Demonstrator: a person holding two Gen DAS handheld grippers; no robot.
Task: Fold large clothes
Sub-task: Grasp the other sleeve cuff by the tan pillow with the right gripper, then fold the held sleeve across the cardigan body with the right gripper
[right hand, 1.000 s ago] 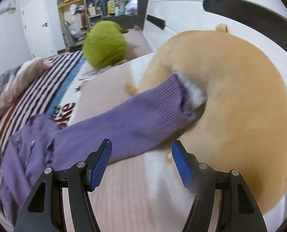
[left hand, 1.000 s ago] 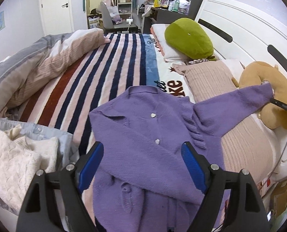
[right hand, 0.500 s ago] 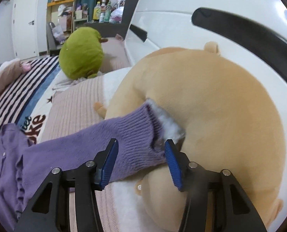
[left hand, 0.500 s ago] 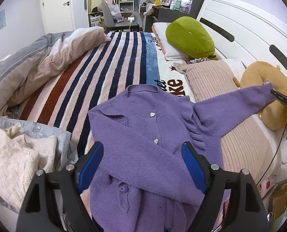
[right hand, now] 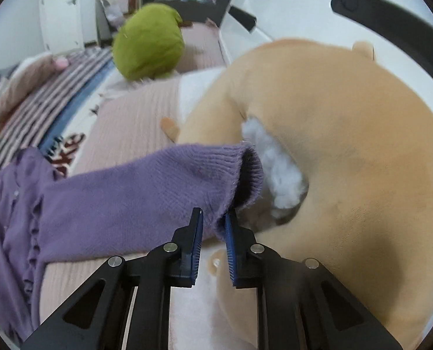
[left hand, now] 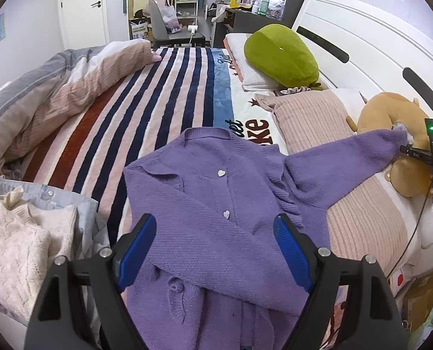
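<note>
A purple knit cardigan (left hand: 204, 204) with heart buttons lies spread front-up on the striped bedspread (left hand: 163, 87). My left gripper (left hand: 213, 248) hovers open above its lower body, with nothing between the fingers. One sleeve (left hand: 347, 160) stretches right across a pink ribbed pillow (left hand: 309, 116) to a tan plush cushion (left hand: 391, 116). At the cuff (right hand: 239, 160), my right gripper (right hand: 213, 221) is closing its jaws. The blue pads pinch the cuff's near edge between them. The right gripper (left hand: 406, 148) also shows at the sleeve's end in the left wrist view.
White stuffing (right hand: 277, 169) pokes from the tan cushion (right hand: 347, 145) just behind the cuff. A green plush pillow (left hand: 280, 55) sits by the white headboard (left hand: 362, 43). A cream knit sweater (left hand: 17, 239) on a pale blue garment (left hand: 67, 201) lies at left, a bunched duvet (left hand: 55, 93) beyond.
My right gripper moved in on the sleeve's cuff and its jaws went from wide apart to pinching the cuff edge. The left gripper and cardigan body stayed put.
</note>
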